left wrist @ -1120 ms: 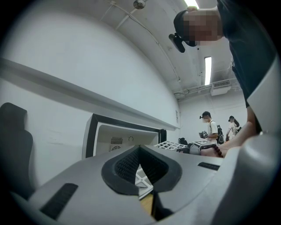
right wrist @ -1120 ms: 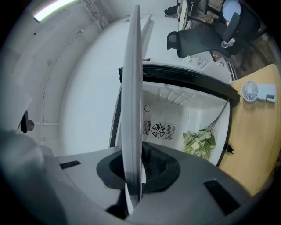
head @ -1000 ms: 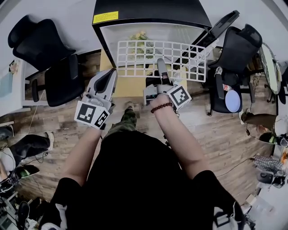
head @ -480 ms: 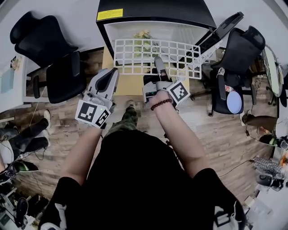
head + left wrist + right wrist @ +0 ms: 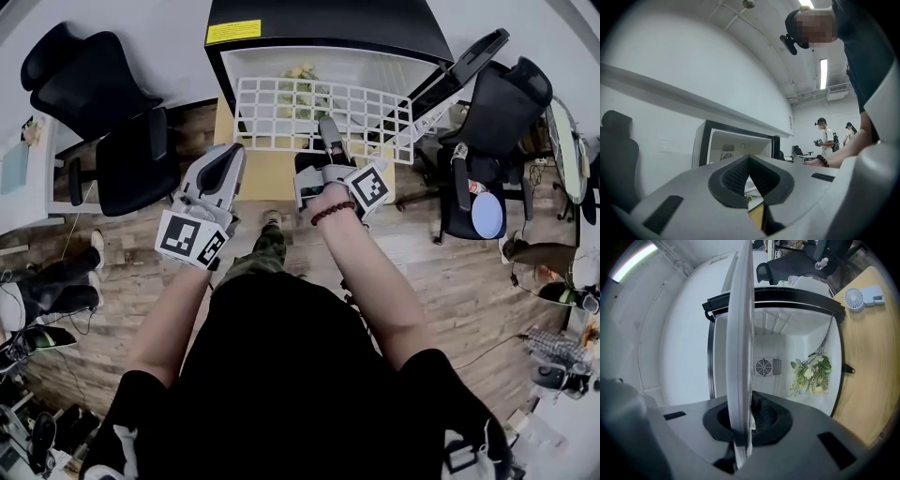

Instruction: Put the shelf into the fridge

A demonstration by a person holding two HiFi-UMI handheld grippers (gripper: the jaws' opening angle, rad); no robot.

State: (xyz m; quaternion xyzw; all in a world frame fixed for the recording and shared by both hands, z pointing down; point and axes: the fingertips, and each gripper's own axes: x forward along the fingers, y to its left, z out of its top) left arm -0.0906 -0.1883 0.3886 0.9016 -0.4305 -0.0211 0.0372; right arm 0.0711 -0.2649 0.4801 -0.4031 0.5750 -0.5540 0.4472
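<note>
Clamping the one white shelf (image 5: 741, 333) by its near edge, the right gripper (image 5: 329, 129) has its jaws pressed onto the frame, which shows edge-on between them in the right gripper view. The shelf lies flat at the mouth of the single open fridge (image 5: 328, 23). One bunch of flowers (image 5: 811, 373) lies inside the fridge. The left gripper (image 5: 228, 159), jaws together on nothing, hangs left of the shelf and apart from it. Two people (image 5: 825, 136) stand far off.
</note>
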